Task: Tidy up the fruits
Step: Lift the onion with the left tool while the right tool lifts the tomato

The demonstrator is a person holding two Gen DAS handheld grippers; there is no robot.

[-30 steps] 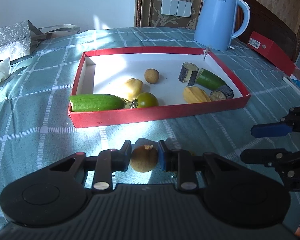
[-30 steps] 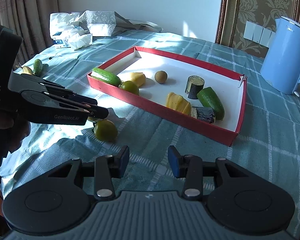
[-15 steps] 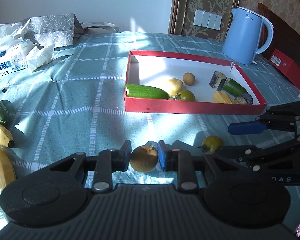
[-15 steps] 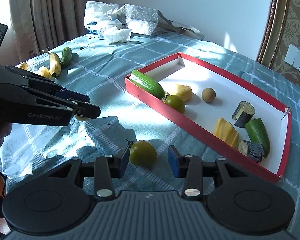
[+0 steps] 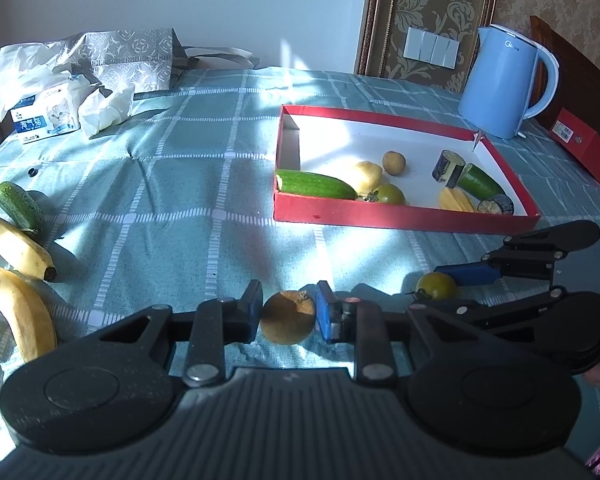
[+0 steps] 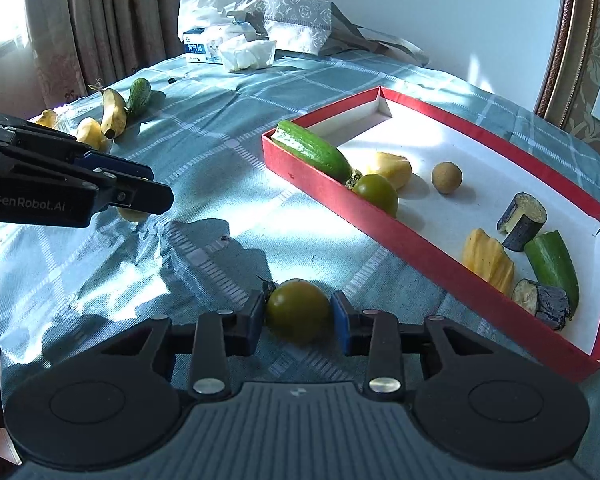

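My left gripper [image 5: 288,316] is shut on a small round brown fruit [image 5: 287,317] and holds it above the tablecloth, left of the red tray [image 5: 404,216]. My right gripper [image 6: 299,316] is open, its fingers on either side of a green tomato [image 6: 299,309] that rests on the cloth. The same tomato shows in the left wrist view [image 5: 437,286] between the right gripper's fingers. The tray [image 6: 432,256] holds a cucumber piece [image 6: 314,151], another green tomato [image 6: 376,193], yellow fruit pieces, a brown fruit [image 6: 446,177] and eggplant pieces.
Two bananas [image 5: 18,276] and a small cucumber [image 5: 18,204] lie at the table's left edge. A tissue pack [image 5: 46,118] and a paper bag [image 5: 128,60] stand at the back left. A blue kettle [image 5: 504,80] and a red box [image 5: 584,148] stand behind the tray.
My left gripper has moved back and left from the tray with the brown fruit in it. My right gripper has moved up to the green tomato until its fingers flank it.
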